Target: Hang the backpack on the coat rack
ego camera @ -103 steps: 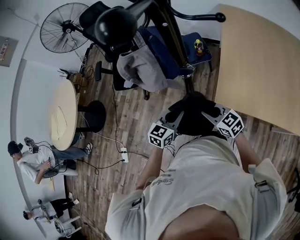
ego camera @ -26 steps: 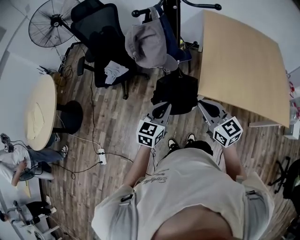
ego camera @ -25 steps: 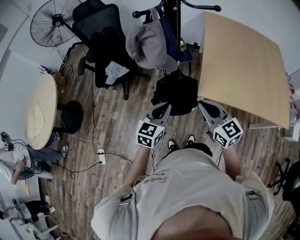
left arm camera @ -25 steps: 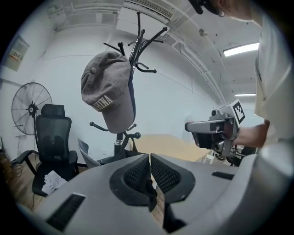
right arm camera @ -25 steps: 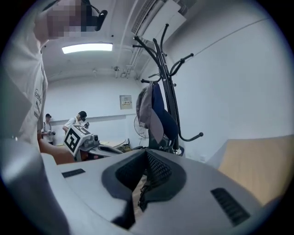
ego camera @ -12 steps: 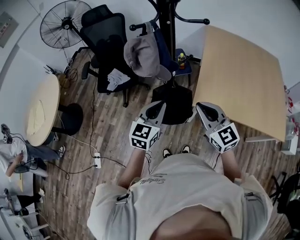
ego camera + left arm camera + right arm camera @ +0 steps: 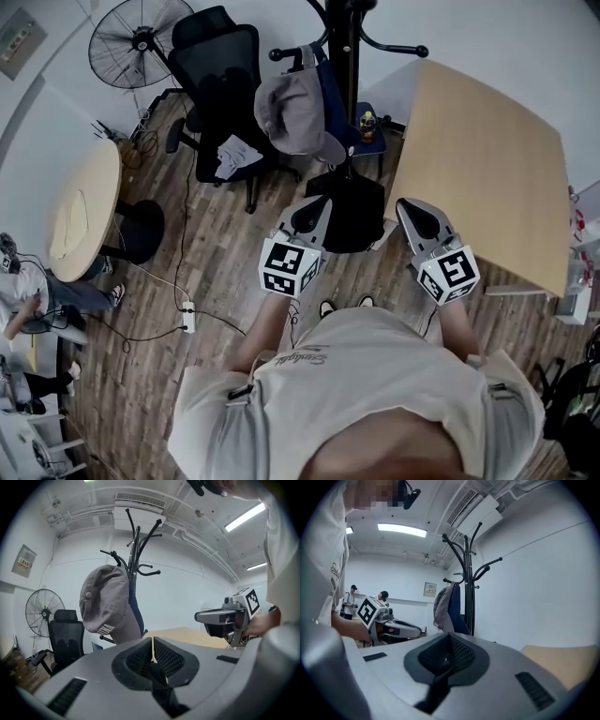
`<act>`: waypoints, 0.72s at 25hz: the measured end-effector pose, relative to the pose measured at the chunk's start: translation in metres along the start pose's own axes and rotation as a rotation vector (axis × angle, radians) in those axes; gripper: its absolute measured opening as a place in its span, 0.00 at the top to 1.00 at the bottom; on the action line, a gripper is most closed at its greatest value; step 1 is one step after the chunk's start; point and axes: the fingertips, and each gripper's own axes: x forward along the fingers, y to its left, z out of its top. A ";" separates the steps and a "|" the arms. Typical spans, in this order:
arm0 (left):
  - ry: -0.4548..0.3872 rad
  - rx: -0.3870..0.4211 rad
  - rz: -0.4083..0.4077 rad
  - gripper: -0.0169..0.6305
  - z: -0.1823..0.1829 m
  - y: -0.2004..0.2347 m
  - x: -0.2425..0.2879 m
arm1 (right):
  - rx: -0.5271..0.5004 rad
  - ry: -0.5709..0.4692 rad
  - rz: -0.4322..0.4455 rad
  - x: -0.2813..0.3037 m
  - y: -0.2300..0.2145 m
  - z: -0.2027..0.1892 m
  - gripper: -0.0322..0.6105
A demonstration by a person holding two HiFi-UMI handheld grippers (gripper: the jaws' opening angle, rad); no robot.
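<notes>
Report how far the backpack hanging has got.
Done: the backpack is gripped, with the left tongs and right tongs each shut on its black straps. In hand: it hangs between them, just in front of the coat rack. Left: it is on no hook yet; a bare arm, across from the grey cap, looks free.

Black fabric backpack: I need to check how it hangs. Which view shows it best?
The head view: the black fabric backpack hangs between the left gripper and right gripper. The left gripper view and right gripper view each show only its black strap, pinched in shut jaws.
</notes>
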 end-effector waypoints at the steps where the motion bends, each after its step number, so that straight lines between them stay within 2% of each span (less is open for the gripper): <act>1: 0.002 -0.007 0.003 0.94 -0.002 0.001 0.001 | 0.001 0.008 0.005 0.000 0.000 -0.002 0.96; 7: 0.021 -0.076 0.019 0.94 -0.024 0.005 0.004 | 0.003 0.058 0.022 0.000 -0.001 -0.017 0.96; 12: -0.009 -0.116 0.044 0.94 -0.027 0.009 0.004 | 0.027 0.096 0.021 -0.003 0.003 -0.036 0.96; 18: 0.004 -0.121 0.039 0.94 -0.028 0.009 0.008 | 0.018 0.086 0.015 -0.002 0.004 -0.037 0.96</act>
